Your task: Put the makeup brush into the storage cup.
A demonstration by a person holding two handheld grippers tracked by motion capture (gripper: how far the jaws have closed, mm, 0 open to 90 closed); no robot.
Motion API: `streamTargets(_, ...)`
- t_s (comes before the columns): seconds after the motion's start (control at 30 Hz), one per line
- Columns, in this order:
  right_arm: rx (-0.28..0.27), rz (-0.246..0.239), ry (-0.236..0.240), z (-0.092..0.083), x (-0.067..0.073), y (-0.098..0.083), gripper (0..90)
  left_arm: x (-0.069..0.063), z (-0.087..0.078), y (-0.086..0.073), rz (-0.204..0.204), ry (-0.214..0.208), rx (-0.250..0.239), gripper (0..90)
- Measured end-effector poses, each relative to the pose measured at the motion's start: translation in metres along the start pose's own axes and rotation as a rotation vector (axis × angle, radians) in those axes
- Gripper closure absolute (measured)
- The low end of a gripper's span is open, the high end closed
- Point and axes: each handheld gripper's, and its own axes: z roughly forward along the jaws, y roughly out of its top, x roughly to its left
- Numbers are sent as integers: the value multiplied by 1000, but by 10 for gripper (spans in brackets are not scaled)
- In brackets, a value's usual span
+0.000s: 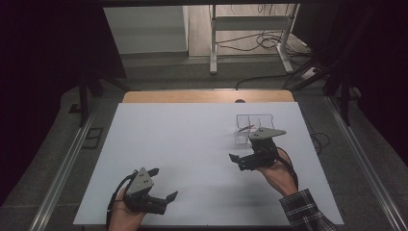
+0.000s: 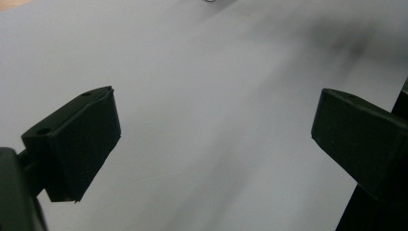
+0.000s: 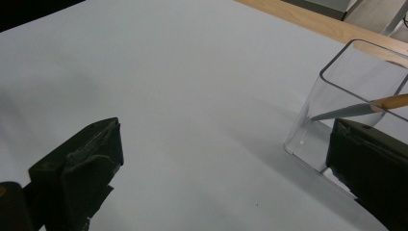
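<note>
White counter (image 1: 192, 154): clear container (image 3: 356, 96) holding a brush (image 3: 365, 109) beside right gripper (image 3: 226, 159); both grippers' fingers apart, left gripper (image 2: 214, 139) empty.

White table cover (image 1: 192, 159); wooden edge (image 1: 192, 96) behind; metal frame (image 1: 250, 24), perhaps cables (image 1: 260, 43), on floor.

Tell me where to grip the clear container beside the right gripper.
Take the clear container by its near upright wall, coming from above with one jaw inside and one outside. It stands upright with an open top; a wooden-handled tool leans inside, so keep clear of it.
</note>
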Motion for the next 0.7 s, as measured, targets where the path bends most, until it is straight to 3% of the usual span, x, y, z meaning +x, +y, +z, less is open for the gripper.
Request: streamTargets(0.7, -1, -7, -1, -6, 11, -6, 0, 8, -6, -2, -14, 20, -6, 36)
